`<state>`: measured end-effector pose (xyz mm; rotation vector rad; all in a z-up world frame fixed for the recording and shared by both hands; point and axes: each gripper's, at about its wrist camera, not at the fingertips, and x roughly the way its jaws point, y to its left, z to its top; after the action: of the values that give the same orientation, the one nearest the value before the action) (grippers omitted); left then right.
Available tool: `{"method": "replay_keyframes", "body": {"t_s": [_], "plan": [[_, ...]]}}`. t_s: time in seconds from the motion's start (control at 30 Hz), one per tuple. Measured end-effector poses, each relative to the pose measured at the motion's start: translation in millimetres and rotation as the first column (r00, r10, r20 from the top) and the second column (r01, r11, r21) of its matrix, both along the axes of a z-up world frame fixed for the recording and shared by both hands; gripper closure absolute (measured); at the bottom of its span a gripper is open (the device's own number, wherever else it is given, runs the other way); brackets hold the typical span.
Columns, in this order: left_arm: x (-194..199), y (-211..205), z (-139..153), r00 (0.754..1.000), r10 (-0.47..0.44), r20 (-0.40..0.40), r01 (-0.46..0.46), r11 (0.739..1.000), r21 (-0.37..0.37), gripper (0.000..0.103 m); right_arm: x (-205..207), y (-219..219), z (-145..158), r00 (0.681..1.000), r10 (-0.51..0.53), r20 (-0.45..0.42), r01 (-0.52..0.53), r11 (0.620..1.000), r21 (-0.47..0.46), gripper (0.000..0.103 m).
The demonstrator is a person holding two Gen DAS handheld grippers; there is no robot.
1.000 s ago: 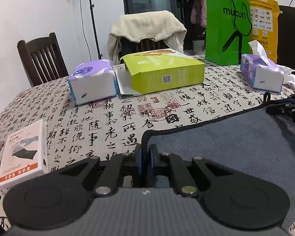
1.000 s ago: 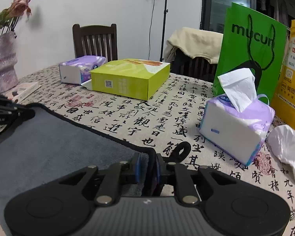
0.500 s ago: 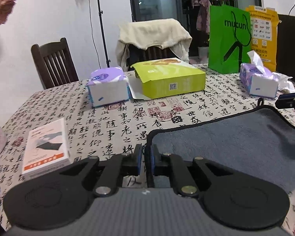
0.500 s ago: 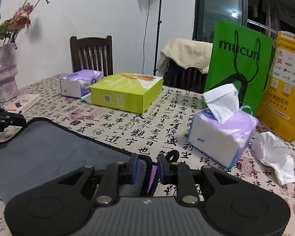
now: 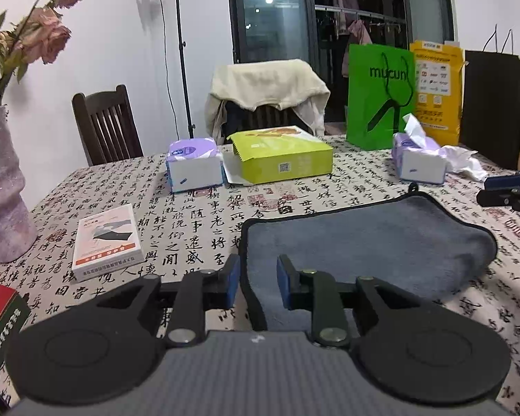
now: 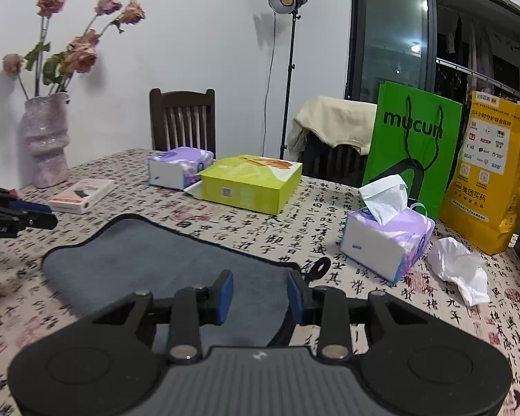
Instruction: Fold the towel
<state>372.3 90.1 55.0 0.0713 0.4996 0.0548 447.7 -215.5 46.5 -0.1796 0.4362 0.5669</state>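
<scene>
A grey towel (image 5: 364, 239) with black edging lies folded on the calligraphy-print tablecloth; it also shows in the right wrist view (image 6: 163, 263). My left gripper (image 5: 258, 282) is open, its blue-padded fingers either side of the towel's near left edge. My right gripper (image 6: 260, 294) is open above the towel's near right corner, beside its black hanging loop (image 6: 317, 267). Each gripper shows at the edge of the other's view: the right one (image 5: 513, 196) and the left one (image 6: 17, 216).
A purple tissue pack (image 5: 194, 164), a lime box (image 5: 280, 159), a second tissue pack (image 5: 419, 159), crumpled tissue (image 6: 461, 270) and green (image 5: 381, 97) and yellow (image 6: 492, 173) bags stand behind. A white box (image 5: 107, 242), red box (image 5: 0, 315) and vase (image 5: 1, 190) sit at the left.
Both grippers were shut on the towel's corners and have opened and let go. Both have risen and drawn back, and the towel now lies folded on the table.
</scene>
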Motion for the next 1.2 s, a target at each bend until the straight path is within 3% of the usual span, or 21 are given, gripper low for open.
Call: {"method": "replay_keyframes", "body": {"t_s": [0.1,0.33,0.37,0.47,0.63,0.7,0.97,1.03,1.1,1.2], "plan": [[-11,-4,2,1.0,-0.004,0.015,0.004,1.0,-0.008,0.07,-17,-3,1,1.0,0.001,0.009,-0.001,1.0,0.01,0.069],[-44,-21,3,0.996,-0.057,0.074,0.055,0.998,0.02,0.033,-50,-4,4,0.998,0.016,0.064,-0.016,1.0,0.005,0.057],[-48,-23,3,0.995,-0.064,0.076,0.062,0.998,0.021,0.032,-53,-4,4,0.998,0.017,0.066,-0.018,1.0,0.013,0.055],[-57,-28,1,0.994,-0.071,0.084,0.069,0.997,0.025,0.024,-62,-7,3,0.997,0.005,0.073,-0.007,1.0,0.03,0.042],[-74,-31,-3,0.992,-0.059,0.113,0.058,0.998,0.015,0.008,-75,-9,-5,0.998,-0.003,0.07,-0.001,0.999,0.05,0.031],[-80,-32,-4,0.99,-0.05,0.134,0.047,0.999,0.025,0.004,-80,-11,-8,0.997,-0.009,0.075,0.004,0.998,0.058,0.022],[-91,-35,-7,0.985,-0.029,0.168,0.024,0.999,0.029,0.0,-95,-14,-13,0.995,-0.024,0.096,0.016,0.996,0.084,0.015],[-94,-36,-8,0.984,-0.027,0.177,0.022,0.999,0.03,0.0,-98,-13,-14,0.994,-0.029,0.101,0.02,0.996,0.09,0.012],[-97,-37,-10,0.983,-0.023,0.185,0.017,0.999,0.033,0.0,-103,-13,-15,0.994,-0.03,0.108,0.02,0.995,0.095,0.002],[-102,-37,-13,0.981,-0.017,0.191,0.012,1.0,0.029,0.0,-112,-13,-18,0.992,-0.034,0.119,0.023,0.995,0.097,0.0]]}}
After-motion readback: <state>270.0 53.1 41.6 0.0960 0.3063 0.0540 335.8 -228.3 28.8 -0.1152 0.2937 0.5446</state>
